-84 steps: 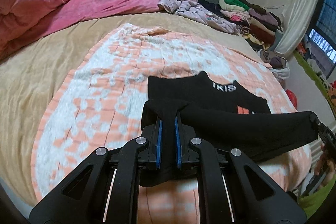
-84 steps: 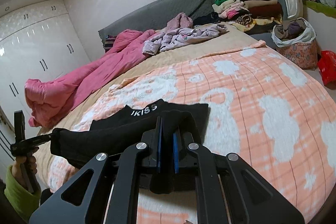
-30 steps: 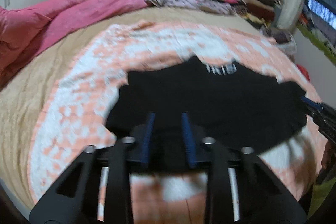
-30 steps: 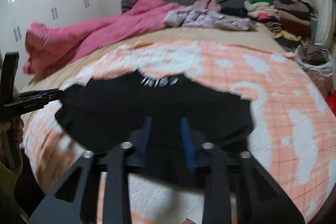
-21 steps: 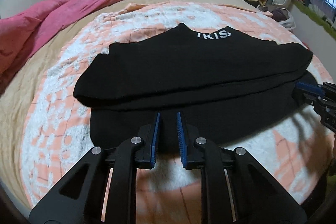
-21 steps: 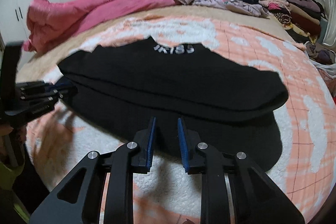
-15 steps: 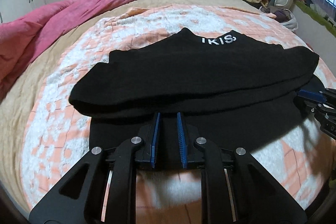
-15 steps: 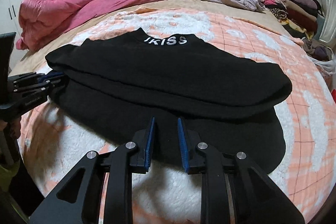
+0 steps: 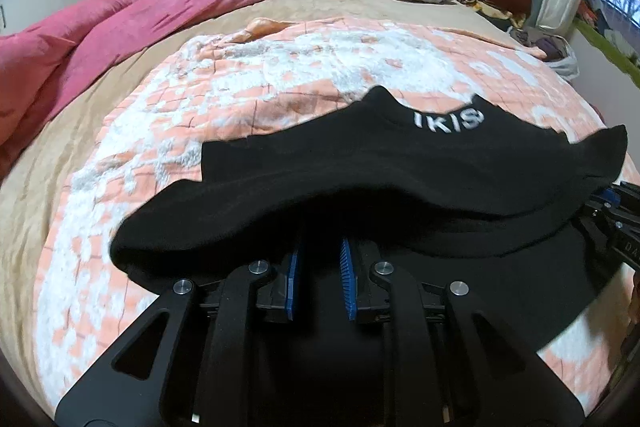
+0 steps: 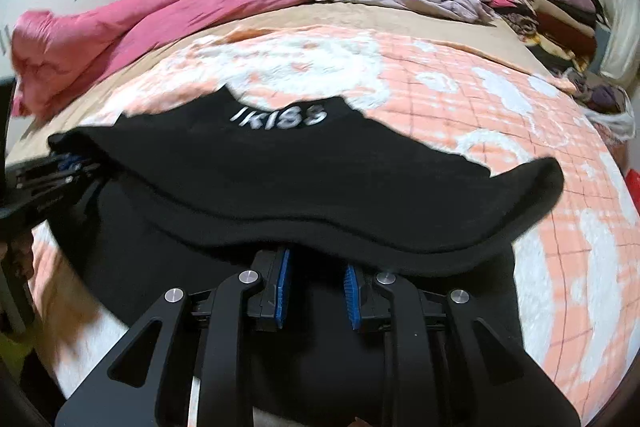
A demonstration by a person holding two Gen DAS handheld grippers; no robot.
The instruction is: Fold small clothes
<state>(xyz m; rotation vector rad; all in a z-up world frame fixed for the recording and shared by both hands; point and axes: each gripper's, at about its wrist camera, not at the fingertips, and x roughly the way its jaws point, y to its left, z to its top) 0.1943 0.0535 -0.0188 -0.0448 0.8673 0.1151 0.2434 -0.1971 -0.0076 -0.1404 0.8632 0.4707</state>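
Black garment [image 9: 400, 163], lettered collar, lower half doubled over on peach blanket [image 9: 280, 67]; left gripper [image 9: 319, 273] and right gripper [image 10: 313, 285] spread, empty beneath fold; next: withdrawal, sideways fold.

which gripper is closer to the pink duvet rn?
Left. The left gripper is at the side of the black garment facing the pink duvet; the right gripper is at its opposite side.

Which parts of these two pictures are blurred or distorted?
Left wrist view: the black garment has smeared edges, and the bed bulges from the fisheye. Right wrist view: the white lettering looks softened, and the left gripper at the frame edge is blurred.
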